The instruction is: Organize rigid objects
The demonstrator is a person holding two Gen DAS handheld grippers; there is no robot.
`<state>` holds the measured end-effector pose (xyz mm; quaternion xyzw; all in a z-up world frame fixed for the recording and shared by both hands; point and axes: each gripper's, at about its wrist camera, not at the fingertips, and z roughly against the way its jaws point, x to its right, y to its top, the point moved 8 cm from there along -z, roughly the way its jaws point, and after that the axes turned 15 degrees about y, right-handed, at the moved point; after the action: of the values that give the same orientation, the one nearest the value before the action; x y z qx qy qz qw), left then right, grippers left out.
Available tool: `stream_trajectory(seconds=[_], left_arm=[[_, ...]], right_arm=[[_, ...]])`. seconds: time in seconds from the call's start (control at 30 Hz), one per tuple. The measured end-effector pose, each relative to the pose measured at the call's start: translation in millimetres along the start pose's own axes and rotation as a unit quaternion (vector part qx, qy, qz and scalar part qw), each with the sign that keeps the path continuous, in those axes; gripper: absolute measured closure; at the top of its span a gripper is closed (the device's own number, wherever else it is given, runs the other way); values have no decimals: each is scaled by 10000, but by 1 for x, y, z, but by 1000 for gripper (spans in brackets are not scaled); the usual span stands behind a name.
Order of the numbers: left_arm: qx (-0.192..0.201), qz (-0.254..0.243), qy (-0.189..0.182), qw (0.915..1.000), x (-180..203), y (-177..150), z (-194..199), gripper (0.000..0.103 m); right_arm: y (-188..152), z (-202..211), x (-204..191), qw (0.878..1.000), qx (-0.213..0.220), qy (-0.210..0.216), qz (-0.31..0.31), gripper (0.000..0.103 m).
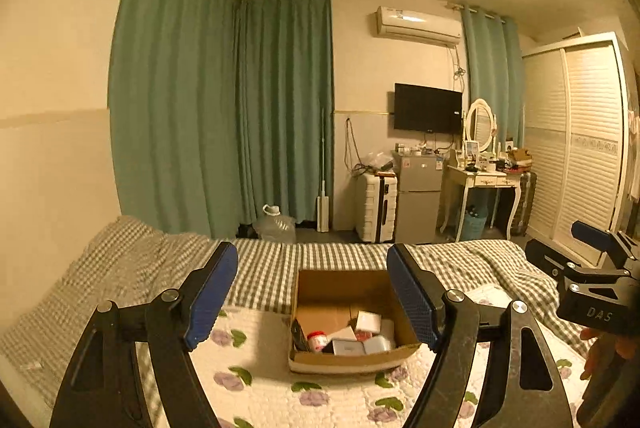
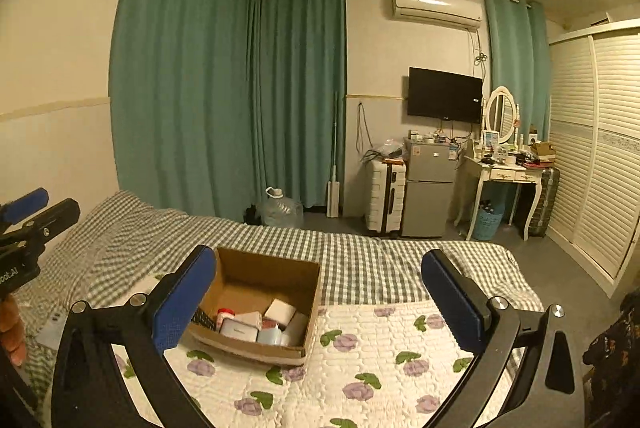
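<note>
An open cardboard box (image 1: 340, 288) (image 2: 264, 272) sits on the bed, holding several small rigid items. Among them are a red-capped jar (image 1: 317, 340) (image 2: 225, 315) and a white carton (image 1: 368, 321) (image 2: 280, 311). My left gripper (image 1: 312, 294) hovers above and in front of the box, open, blue pads apart with nothing between them. My right gripper (image 2: 318, 298) is open wide and empty, with the box under its left finger. Each gripper also shows at the other view's edge: the right gripper (image 1: 568, 248) and the left gripper (image 2: 40, 210).
The bed carries a floral quilt (image 2: 380, 348) over a green checked sheet (image 1: 280, 260). Beyond its foot stand a water jug (image 1: 276, 224), a white suitcase (image 1: 376, 208), a small fridge (image 2: 430, 188), a dressing table (image 2: 504, 180) and a louvred wardrobe (image 2: 600, 148). A person's fingers (image 2: 12, 332) show at the left edge.
</note>
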<state>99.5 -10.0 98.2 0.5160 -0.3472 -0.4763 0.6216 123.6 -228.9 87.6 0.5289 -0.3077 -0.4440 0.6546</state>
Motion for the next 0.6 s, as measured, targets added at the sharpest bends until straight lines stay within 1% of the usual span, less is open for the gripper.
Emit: stream_trajectory(seconds=[0.1, 0.17, 0.27, 0.37, 0.47, 0.6], left_arm=[[-121, 1, -39, 9999, 4, -38, -13, 23], [-213, -105, 48, 9997, 11, -62, -27, 23], [-530, -336, -7, 9980, 26, -91, -49, 23], [-529, -441, 48, 9976, 33, -103, -55, 23], [-682, -432, 22, 9967, 35, -114, -60, 23], [-749, -479, 79, 9960, 35, -123, -60, 23]], right_arm=[[-30, -7, 0, 10000, -66, 35, 62, 0], [-53, -19, 0, 9998, -161, -3, 147, 0], [-82, -39, 3, 9995, -302, -3, 123, 0], [-108, -58, 7, 9986, -521, 62, -30, 0], [-118, -67, 10, 9979, -586, 149, -218, 0], [-127, -72, 12, 9974, -654, 119, -261, 0]])
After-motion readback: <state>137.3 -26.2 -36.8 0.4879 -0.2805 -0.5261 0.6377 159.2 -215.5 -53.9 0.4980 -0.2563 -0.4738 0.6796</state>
